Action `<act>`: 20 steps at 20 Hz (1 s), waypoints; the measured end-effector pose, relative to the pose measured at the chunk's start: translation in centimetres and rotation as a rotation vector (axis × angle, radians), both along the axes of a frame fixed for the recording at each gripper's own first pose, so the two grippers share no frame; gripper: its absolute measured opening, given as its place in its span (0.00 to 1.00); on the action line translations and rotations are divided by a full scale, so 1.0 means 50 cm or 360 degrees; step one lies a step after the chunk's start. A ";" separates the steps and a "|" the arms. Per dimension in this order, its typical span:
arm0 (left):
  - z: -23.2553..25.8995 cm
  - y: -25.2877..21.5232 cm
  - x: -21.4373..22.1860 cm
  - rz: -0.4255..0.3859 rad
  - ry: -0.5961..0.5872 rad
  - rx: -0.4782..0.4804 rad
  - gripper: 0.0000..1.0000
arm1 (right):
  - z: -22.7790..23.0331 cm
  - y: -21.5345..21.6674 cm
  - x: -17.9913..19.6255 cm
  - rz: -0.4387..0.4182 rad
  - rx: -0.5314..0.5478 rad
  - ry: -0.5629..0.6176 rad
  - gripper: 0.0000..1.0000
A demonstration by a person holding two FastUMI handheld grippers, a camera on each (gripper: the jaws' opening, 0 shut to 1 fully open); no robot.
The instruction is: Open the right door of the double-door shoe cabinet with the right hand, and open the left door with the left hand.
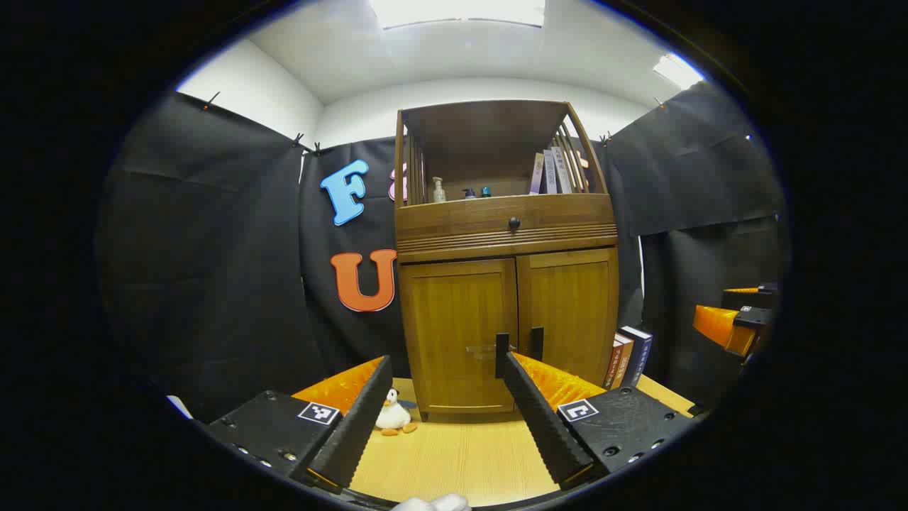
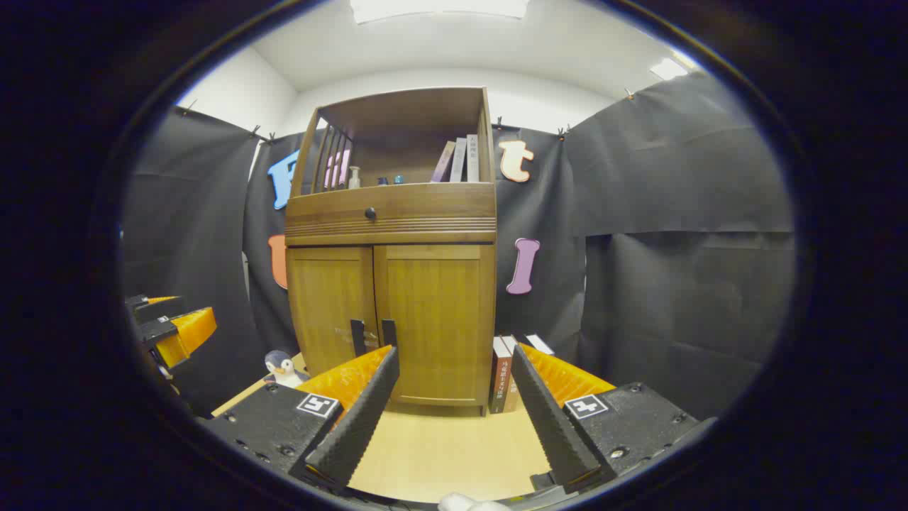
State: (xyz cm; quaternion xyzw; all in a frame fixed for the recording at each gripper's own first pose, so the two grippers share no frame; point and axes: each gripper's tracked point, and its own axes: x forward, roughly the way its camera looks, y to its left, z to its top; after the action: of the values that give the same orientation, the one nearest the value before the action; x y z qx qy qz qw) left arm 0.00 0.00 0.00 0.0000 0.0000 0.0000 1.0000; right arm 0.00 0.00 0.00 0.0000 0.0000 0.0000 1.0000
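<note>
We hold both grippers back from the shoe cabinet [image 1: 507, 284] on the surface — jaws wide apart, grasping nothing. The two handles [image 2: 369, 333] sit close together — we could hook the wrong door.

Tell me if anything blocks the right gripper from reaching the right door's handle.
Nothing visible does. The right gripper is open, facing the right door; its handle is across bare table. The books stand off to the side.
</note>
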 end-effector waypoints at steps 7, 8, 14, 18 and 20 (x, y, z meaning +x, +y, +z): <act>0.012 0.007 -0.006 0.0015 -0.0024 0.0009 0.96 | 0.004 0.016 0.002 0.0021 -0.0015 -0.0008 1.00; 0.017 0.011 -0.008 0.0020 -0.0028 0.0012 0.96 | 0.006 0.023 0.003 0.0034 -0.0010 -0.0012 1.00; 0.025 0.024 -0.014 0.0042 -0.0045 0.0002 0.96 | 0.015 0.033 0.005 0.0043 -0.0004 -0.0026 1.00; 0.024 0.026 -0.014 0.0035 -0.0038 -0.0004 0.96 | 0.011 0.037 0.014 0.0031 -0.0013 -0.0016 1.00; 0.021 0.028 -0.015 0.0038 -0.0033 0.0000 0.96 | 0.005 0.039 0.028 0.0020 -0.0026 -0.0007 1.00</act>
State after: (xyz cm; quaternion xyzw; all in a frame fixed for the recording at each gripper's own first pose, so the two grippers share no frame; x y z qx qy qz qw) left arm -0.73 1.42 1.05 0.0000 -0.0102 0.0118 0.9999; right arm 1.39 1.95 0.25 -0.0082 -0.0023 0.0063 0.9999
